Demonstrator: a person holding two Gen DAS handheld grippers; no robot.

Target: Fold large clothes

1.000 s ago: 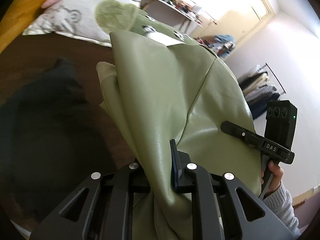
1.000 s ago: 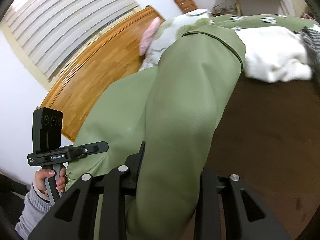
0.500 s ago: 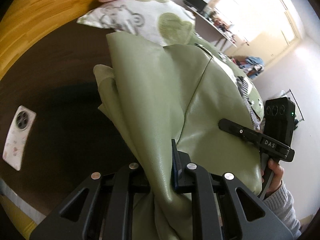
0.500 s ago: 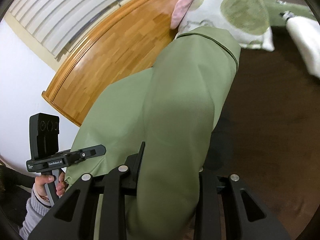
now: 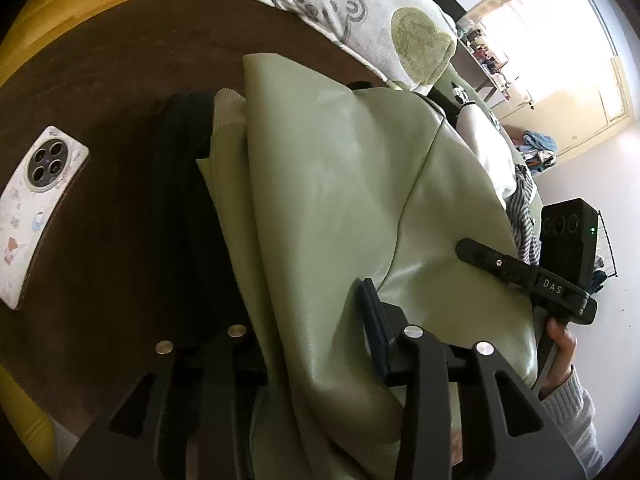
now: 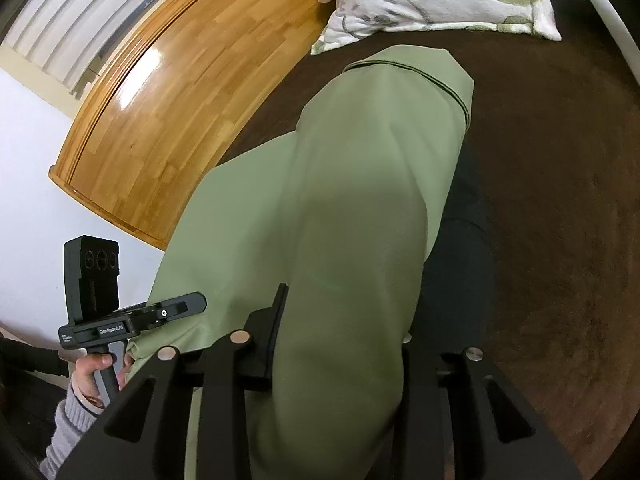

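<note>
a large pale green garment (image 5: pixel 340 200) is seen draped over a dark brown bed cover (image 5: pixel 100 92), with a fold of it passing between the fingers of each gripper. in the left wrist view the left gripper (image 5: pixel 316 344) has the smooth, leather-like cloth bunched between its 2 fingers; its jaws are opening, and a gap is seen between the cloth and the right-hand pad, so the fold lies loosely there. a ribbed cream cuff (image 5: pixel 228 108) is seen at the garment's far left edge, over a black item (image 5: pixel 180 184) lying beneath it. a phone (image 5: pixel 36 208) in a patterned white case lies camera side up on the cover, well apart to the left. a white pillow (image 5: pixel 352 12) with green hearts lies beyond the garment.

in the right wrist view the right gripper (image 6: pixel 340 340) has a thick roll of the same garment between its fingers; its jaws are opening too, though whether the pads press the cloth cannot be told, as the cloth fills the gap. the garment's stitched hem (image 6: pixel 420 76) lies near the pillow. a wooden headboard (image 6: pixel 180 88) is seen at the left. each view shows the other gripper held in a hand with a grey knitted sleeve (image 6: pixel 68 424).
</note>
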